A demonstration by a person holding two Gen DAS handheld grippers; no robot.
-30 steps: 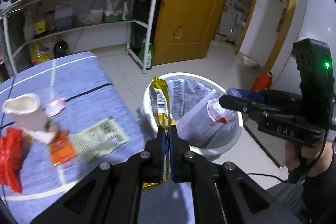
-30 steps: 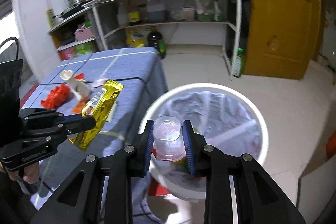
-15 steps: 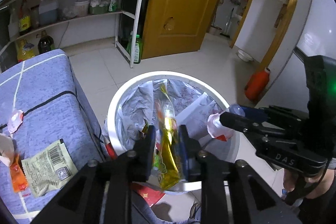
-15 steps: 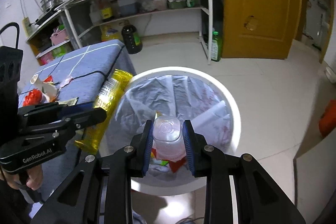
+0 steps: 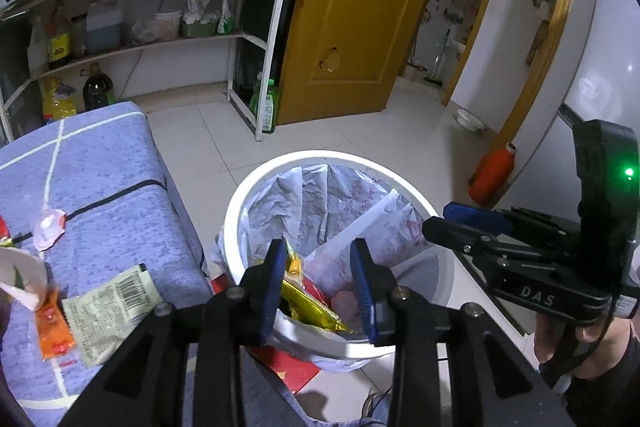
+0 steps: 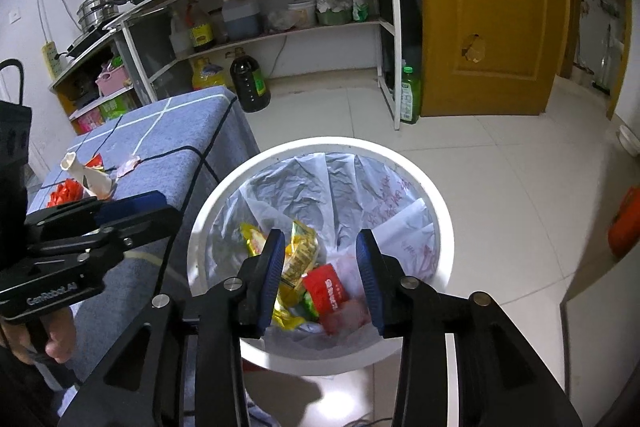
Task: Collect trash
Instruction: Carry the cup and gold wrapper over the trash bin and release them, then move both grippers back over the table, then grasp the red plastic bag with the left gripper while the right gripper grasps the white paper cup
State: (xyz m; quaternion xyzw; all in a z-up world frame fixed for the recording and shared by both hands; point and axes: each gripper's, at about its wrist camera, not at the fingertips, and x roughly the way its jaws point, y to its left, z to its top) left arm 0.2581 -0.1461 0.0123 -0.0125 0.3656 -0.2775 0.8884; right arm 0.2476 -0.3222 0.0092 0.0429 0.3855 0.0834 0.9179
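The white bin, lined with a pale bag, stands beside the blue-covered table. My left gripper hovers over it, its jaws opening with nothing between them. A yellow wrapper lies in the bin below. My right gripper also hangs over the bin, jaws opening and empty. A clear cup lies blurred in the bin beside a red packet. On the table lie a green-white packet, an orange sachet, a white paper cup and a pink lid.
A metal shelf rack with bottles and a kettle stands behind the bin, next to a yellow door. An orange bottle lies on the tiled floor at right. A red packet lies on the floor under the bin's near side.
Both grippers moved over the bin and opened. The yellow wrapper left the left jaws and the clear cup left the right jaws; both now lie in the bin.
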